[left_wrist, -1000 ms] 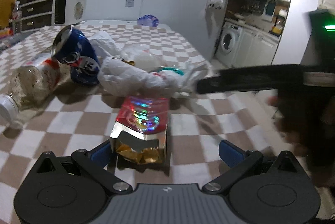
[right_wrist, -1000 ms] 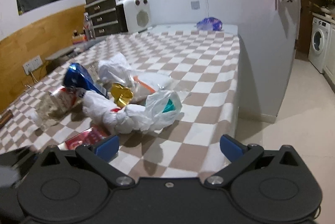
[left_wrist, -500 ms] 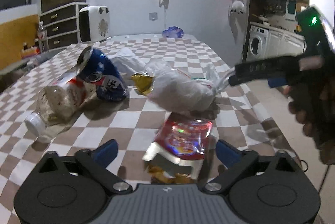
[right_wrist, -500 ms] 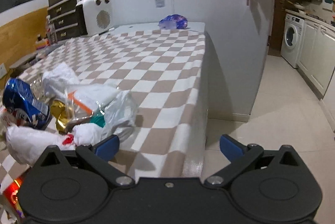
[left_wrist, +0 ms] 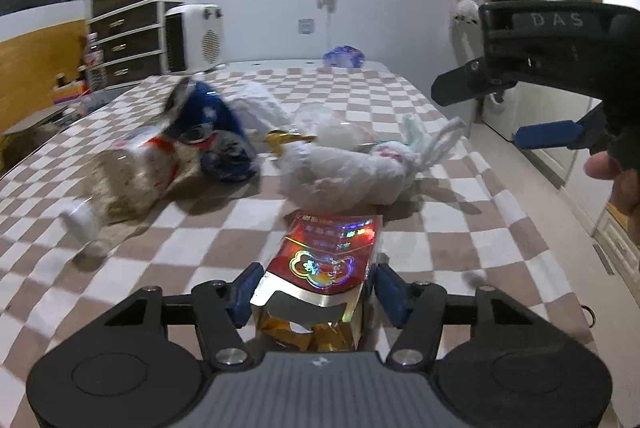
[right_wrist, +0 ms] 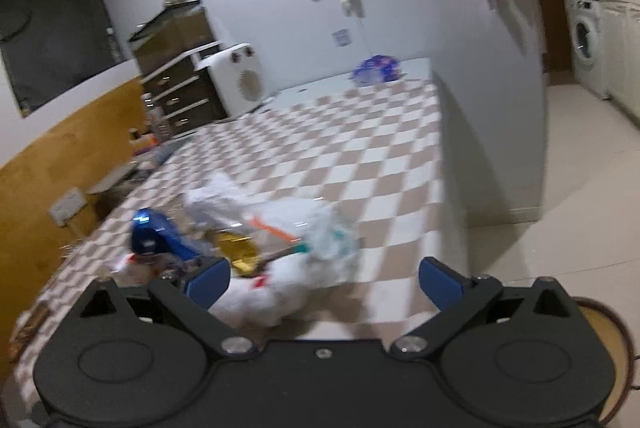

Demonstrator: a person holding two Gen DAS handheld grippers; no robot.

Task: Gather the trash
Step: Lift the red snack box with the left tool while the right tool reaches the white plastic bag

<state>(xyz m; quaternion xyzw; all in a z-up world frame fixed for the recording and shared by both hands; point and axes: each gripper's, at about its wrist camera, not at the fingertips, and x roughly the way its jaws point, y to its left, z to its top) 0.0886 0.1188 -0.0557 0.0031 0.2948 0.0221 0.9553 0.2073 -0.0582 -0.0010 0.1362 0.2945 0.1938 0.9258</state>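
Note:
My left gripper (left_wrist: 316,290) is shut on a red and gold foil snack wrapper (left_wrist: 326,262), held just over the checkered table (left_wrist: 460,252). Behind it lie a knotted white plastic bag (left_wrist: 348,170), a blue snack bag (left_wrist: 222,132) and a clear plastic bottle (left_wrist: 120,188). My right gripper (right_wrist: 324,278) is open and empty above the table's right edge, over the white bag (right_wrist: 272,296). It also shows in the left wrist view (left_wrist: 520,108) at the right. The blue bag (right_wrist: 158,238) shows blurred.
A white heater (left_wrist: 194,36) and drawers (left_wrist: 128,40) stand at the far left. A small purple bag (left_wrist: 344,57) sits at the table's far end. The floor (right_wrist: 560,208) and a washing machine (right_wrist: 586,36) are to the right.
My left fingers have closed on the foil wrapper. My right gripper has risen and tilted, staying open. Both views are blurred by motion.

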